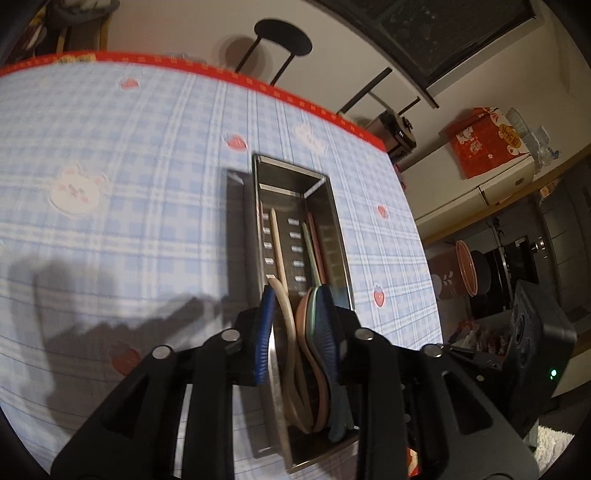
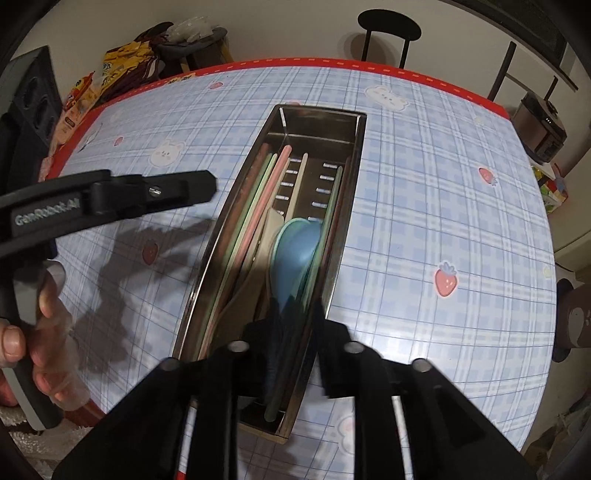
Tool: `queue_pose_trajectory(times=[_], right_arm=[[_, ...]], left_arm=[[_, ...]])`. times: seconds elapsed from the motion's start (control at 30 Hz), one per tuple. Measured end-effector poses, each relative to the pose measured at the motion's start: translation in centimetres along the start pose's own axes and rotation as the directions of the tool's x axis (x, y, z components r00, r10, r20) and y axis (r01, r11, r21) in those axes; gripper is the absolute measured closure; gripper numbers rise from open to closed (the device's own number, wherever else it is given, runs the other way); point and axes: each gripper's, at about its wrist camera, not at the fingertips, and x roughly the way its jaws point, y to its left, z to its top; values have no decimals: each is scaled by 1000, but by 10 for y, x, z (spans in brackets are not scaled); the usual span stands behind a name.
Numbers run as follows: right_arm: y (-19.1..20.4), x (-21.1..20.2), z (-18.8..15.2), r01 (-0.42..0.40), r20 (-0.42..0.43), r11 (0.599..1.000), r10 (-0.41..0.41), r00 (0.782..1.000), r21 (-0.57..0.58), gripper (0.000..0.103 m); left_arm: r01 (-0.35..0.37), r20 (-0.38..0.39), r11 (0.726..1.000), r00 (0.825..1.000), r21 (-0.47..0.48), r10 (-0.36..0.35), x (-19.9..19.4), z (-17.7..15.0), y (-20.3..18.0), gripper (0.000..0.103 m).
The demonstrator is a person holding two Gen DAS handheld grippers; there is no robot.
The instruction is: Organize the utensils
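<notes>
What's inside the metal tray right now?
The metal tray holds pastel utensils: a blue spoon, pink and green handles, a beige spoon. The near end hides behind the right gripper.

We see blue plaid tablecloth (image 2: 424,206) with red border, bunny and strawberry prints. We note black chair (image 2: 388,23) behind far edge, snack packets (image 2: 110,74) at far left corner, rice cooker (image 2: 541,127) right of table, red box (image 1: 487,142) on fridge (image 1: 480,192).
</notes>
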Motion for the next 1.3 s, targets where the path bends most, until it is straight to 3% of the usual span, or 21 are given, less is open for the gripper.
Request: queue_pose_trajectory(times=[0.17,0.33,0.43,0.63,0.8,1.07,1.3], right_arm=[[1,-17,1,40,25,999,-41,999,25,51],[6,-37,0,58,59,997,-61,996,56,20],[13,-52,-1,50,78,996,-56,995,73,8],[35,-84,-3,30,136,996,-41,990,88,6],[49,-113,-6,43,212,991,-70,975,127,6],[67,-169,-15,52,345,972,-132,929,231,6],[83,-209,-30,65,419,958,-182,889,278,6]], left_arm=[[-33,45,999,998,36,31,-28,0,5,53],[-89,92,994,992,61,83,-63,-4,15,24],[-123,120,990,986,75,114,-84,-7,21,15],[-204,166,970,969,129,182,-124,-17,25,6],[-242,199,954,958,174,207,-159,-25,23,6],[-298,305,912,929,281,210,-231,-35,4,6],[-340,418,876,890,341,183,-291,-42,-20,6]])
